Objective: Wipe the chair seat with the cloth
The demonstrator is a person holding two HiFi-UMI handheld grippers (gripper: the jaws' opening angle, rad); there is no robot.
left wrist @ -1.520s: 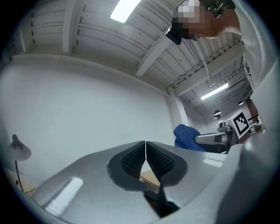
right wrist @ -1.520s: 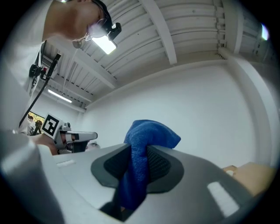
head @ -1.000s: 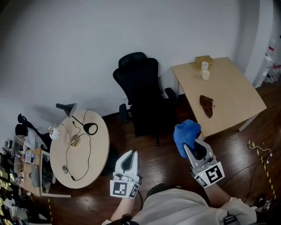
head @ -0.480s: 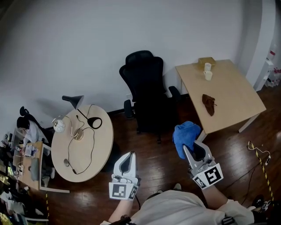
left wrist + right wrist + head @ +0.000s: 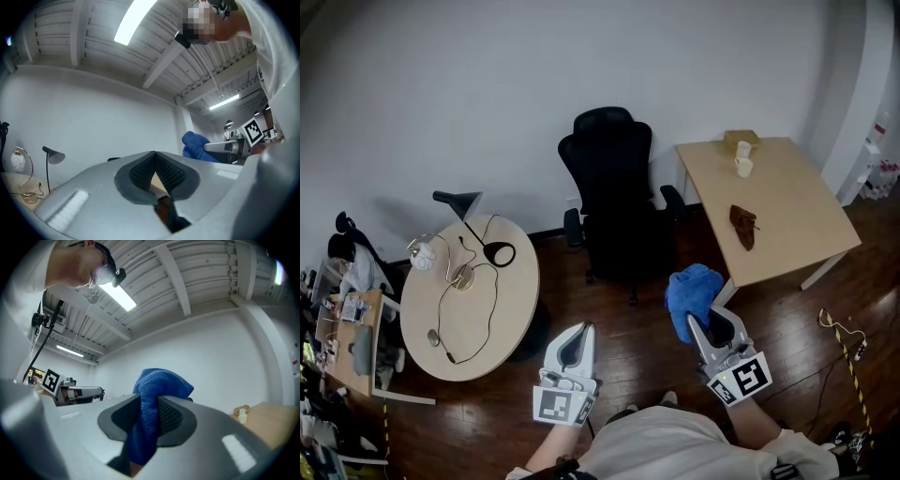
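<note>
The right claw [image 5: 149, 417] pinches the blue cloth [image 5: 159, 383] tight; the left claw [image 5: 154, 169] is closed on nothing.

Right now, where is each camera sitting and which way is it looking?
Head view: on the person's head, looking steeply down at the black chair, the left gripper and right gripper; the person's shoulders show.
Left gripper view: on the left gripper, looking along its shut, empty jaws toward wall and ceiling; white clothing shows at right.
Right gripper view: on the right gripper, looking along jaws clamped on the blue cloth; the person's head shows overhead.
Shared: each gripper view sees the other gripper; all three show the cloth.
</note>
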